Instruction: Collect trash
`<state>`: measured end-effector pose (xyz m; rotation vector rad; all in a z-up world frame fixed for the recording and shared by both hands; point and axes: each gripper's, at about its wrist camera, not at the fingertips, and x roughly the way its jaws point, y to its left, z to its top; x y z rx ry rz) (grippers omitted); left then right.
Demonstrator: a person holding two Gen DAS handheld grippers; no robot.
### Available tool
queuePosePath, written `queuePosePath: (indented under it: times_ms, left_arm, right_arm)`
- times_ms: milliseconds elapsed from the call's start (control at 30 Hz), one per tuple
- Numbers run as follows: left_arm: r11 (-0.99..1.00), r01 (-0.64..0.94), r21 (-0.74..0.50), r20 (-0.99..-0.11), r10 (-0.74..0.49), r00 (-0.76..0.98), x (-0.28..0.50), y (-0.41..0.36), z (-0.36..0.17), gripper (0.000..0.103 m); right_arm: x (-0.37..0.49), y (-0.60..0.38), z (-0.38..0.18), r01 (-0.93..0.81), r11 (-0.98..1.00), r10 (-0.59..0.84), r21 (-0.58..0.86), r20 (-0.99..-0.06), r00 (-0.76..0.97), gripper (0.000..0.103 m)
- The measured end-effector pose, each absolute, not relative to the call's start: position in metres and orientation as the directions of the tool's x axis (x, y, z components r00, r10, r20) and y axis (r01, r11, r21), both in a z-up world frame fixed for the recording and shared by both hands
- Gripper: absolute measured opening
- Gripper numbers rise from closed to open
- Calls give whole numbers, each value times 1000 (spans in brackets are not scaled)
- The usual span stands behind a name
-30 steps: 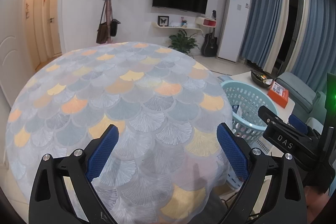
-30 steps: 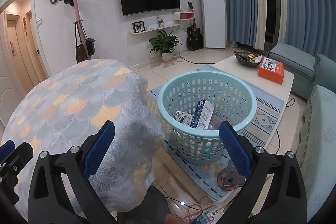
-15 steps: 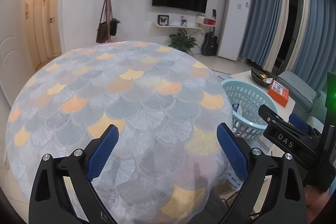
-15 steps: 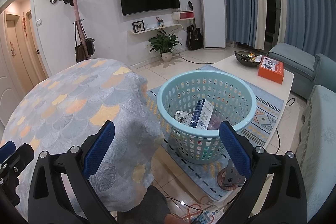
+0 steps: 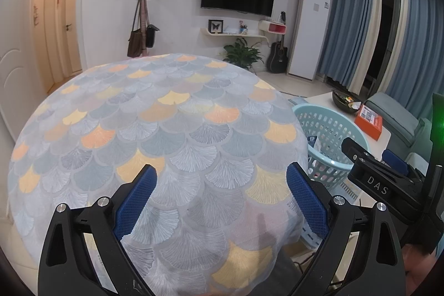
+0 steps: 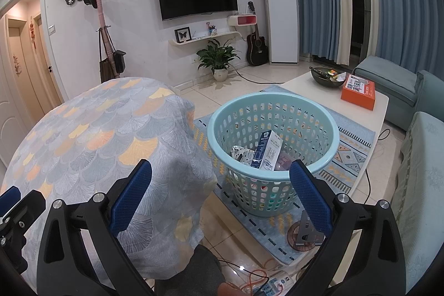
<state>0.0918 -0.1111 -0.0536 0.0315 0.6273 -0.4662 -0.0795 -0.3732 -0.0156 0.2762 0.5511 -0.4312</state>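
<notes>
A light blue plastic basket (image 6: 273, 129) stands on the rug right of the cloth-covered table (image 6: 91, 138). Inside it lie a blue-and-white carton (image 6: 267, 151), a patterned wrapper (image 6: 241, 153) and a pinkish item. My right gripper (image 6: 220, 193) hangs open and holds nothing, above the gap between table edge and basket. Over the near part of the table (image 5: 155, 129), my left gripper (image 5: 220, 196) is open with nothing between its fingers. In the left wrist view the basket (image 5: 327, 129) shows at the right, partly behind the table edge and the other gripper's body.
A white coffee table (image 6: 333, 90) behind the basket carries an orange box (image 6: 358, 90) and a dark bowl (image 6: 327, 76). Sofas (image 6: 416, 113) line the right side. Cables and a power strip (image 6: 266, 285) lie on the floor near the bottom, beside a metal stand (image 6: 305, 229).
</notes>
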Motion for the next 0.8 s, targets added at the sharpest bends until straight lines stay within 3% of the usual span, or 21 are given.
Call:
queuePosePath:
  times_ms: [800]
  left_arm:
    - [895,433,-108,-570,-413,710,90,-112,-54,92]
  right_arm:
    - [-79,-373,-17,464,875,-318,138,-558,766,95]
